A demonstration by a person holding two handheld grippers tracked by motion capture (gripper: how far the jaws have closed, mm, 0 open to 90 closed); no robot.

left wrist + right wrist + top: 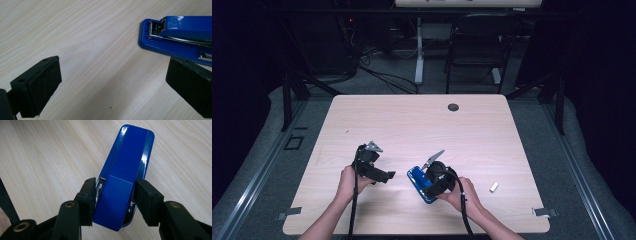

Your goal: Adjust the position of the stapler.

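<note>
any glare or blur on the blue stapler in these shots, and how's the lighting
High view: table lit, surroundings dark, stapler small and soft. Right gripper view: white glare streaks on its glossy top. Left gripper view: stapler sharp, near tongs slightly soft.

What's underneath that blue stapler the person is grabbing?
The blue stapler lies flat on the light wooden table, base down, between the jaws of the right hand-held gripper. Whether anything thin lies beneath it cannot be seen: its base covers that spot.

On the table (pixel 422 120) the stapler (pixel 419 184) lies between the left claw (pixel 388 176) and a small block (pixel 494 187).
</note>
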